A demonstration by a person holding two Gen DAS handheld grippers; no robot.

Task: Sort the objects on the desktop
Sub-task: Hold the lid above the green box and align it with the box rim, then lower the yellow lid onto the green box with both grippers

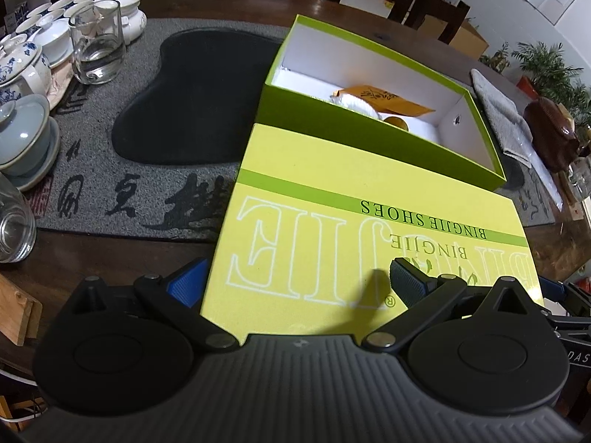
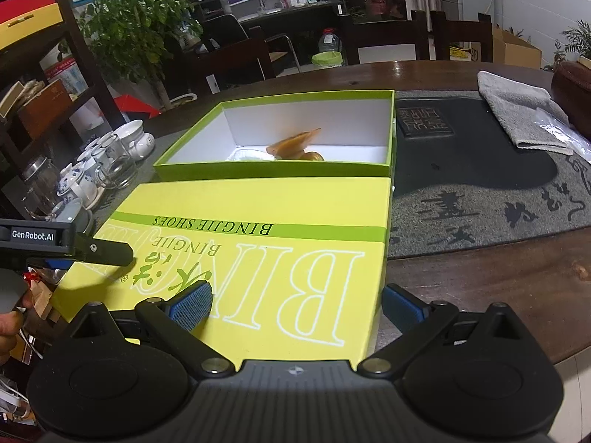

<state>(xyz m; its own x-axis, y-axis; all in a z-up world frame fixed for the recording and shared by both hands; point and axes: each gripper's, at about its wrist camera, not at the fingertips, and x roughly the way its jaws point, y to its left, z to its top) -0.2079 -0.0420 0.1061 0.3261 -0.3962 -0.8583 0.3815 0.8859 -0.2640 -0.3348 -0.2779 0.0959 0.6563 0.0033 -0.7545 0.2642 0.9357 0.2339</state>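
Teaware (image 1: 55, 33) crowds the far left of the tabletop (image 2: 498, 295), beside a grey mat (image 1: 140, 184). Left tongs (image 1: 295, 284) and right tongs (image 2: 295, 306) both gape open astride the near corners of the yellow lid (image 2: 258, 258), which lies just before the open green box (image 2: 273, 129) holding an orange packet (image 1: 384, 99). Farther right lies a grey towel (image 2: 517, 110).
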